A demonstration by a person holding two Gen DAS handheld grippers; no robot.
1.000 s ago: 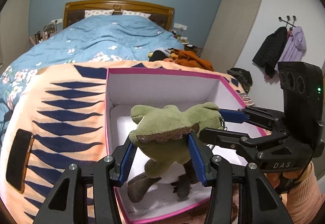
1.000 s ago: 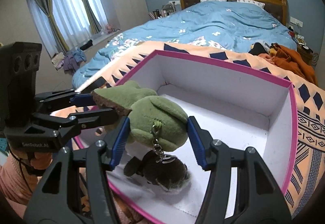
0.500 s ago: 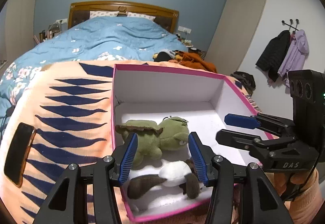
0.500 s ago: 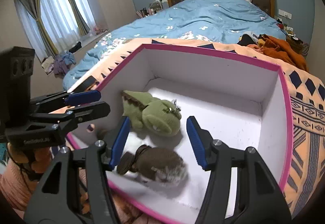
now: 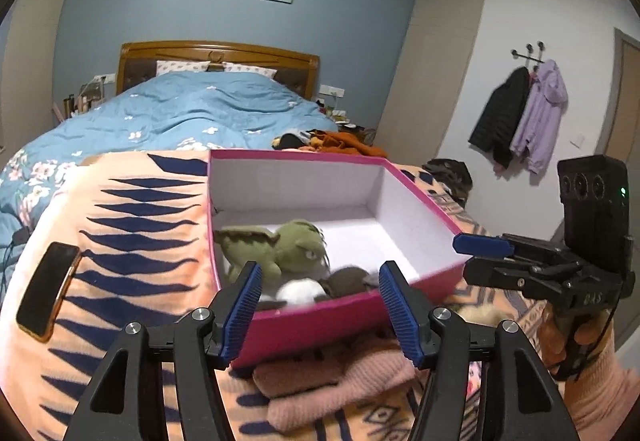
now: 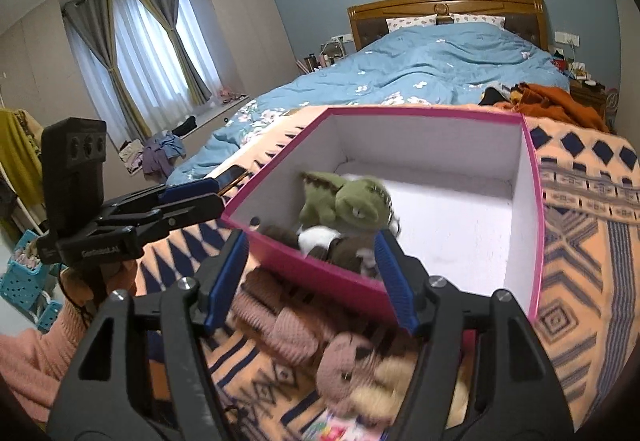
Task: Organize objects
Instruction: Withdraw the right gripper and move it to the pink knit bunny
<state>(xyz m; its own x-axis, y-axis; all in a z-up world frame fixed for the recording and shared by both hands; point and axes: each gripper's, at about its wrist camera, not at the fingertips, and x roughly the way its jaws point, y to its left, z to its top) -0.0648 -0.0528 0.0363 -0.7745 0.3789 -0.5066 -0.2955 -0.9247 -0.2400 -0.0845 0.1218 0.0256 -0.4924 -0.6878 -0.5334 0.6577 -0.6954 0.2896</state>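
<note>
A green plush toy (image 5: 280,247) with brown feet and a white belly lies inside the pink-rimmed white box (image 5: 332,315) at its near left corner; it also shows in the right wrist view (image 6: 346,203) inside the box (image 6: 316,273). My left gripper (image 5: 320,305) is open and empty, held in front of the box's near wall. My right gripper (image 6: 310,281) is open and empty, also before the near wall. A pink knitted hat (image 6: 280,317) and a pink and cream plush (image 6: 360,377) lie on the blanket in front of the box.
The box sits on an orange patterned blanket (image 5: 120,241) at the foot of a blue bed (image 5: 192,109). A phone (image 5: 48,289) lies on the blanket at left. Orange clothes (image 6: 544,97) lie at the bed's right side.
Both grippers let go of the green plush toy, which dropped into the box. Both grippers have pulled back out of the box to in front of its near wall.
</note>
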